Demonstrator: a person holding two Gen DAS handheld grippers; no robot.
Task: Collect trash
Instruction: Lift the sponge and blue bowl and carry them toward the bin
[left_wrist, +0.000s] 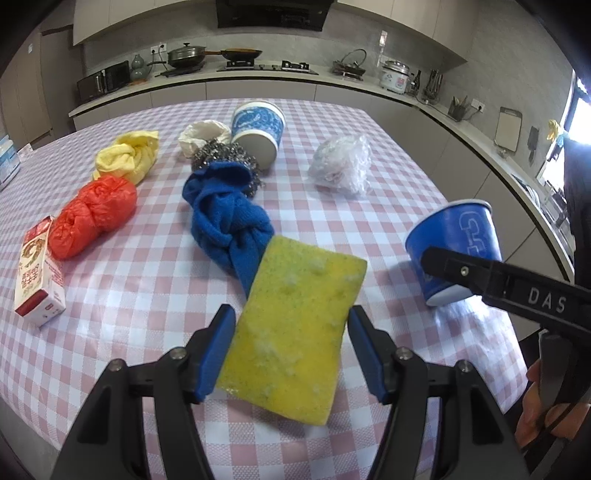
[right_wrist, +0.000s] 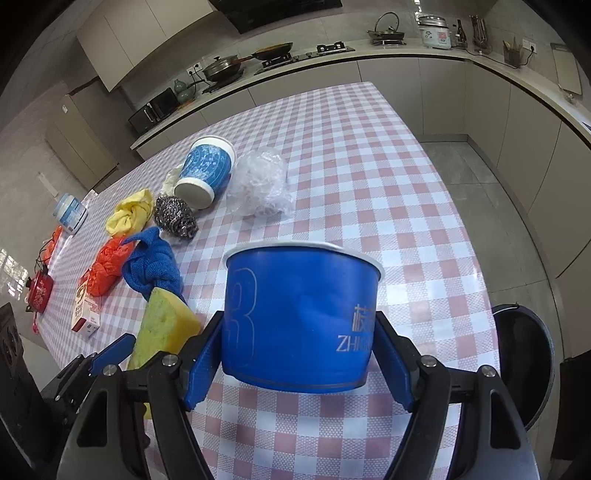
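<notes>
Left wrist view: showed L claw (left_wrist: 291, 317) part open, yellow sponge (left_wrist: 295, 332) betw its blue pads (left_wrist: 365, 354). Saw a gap betw sponge and the R-side pad; couldn't tell if the other pad touched. No firm grip. Sponge tilted, just near-side of the knotted blue cloth (left_wrist: 225, 218), covering the cloth's tail end in view.

Noted around the cloth, all on the checked table (left_wrist: 388, 177):
- steel scourer (left_wrist: 221, 158) touching its far end
- patterned cup (left_wrist: 258, 129) on its side, just beyond the scourer
- white wad (left_wrist: 201, 134) beside that cup
- red bag (left_wrist: 92, 218) and yellow bag (left_wrist: 129, 155) to its left, carton (left_wrist: 38, 269) further left
- clear plastic wad (left_wrist: 341, 166) to its right, apart.

Right wrist view: showed R claw (right_wrist: 299, 325) clamped on the blue paper cup (right_wrist: 299, 317), pads pressed on both sides, wall dented, rim pointing away from cam. Cup well right of the cloth. Dark round bin (right_wrist: 528, 369) further right again, past the table edge.
</notes>
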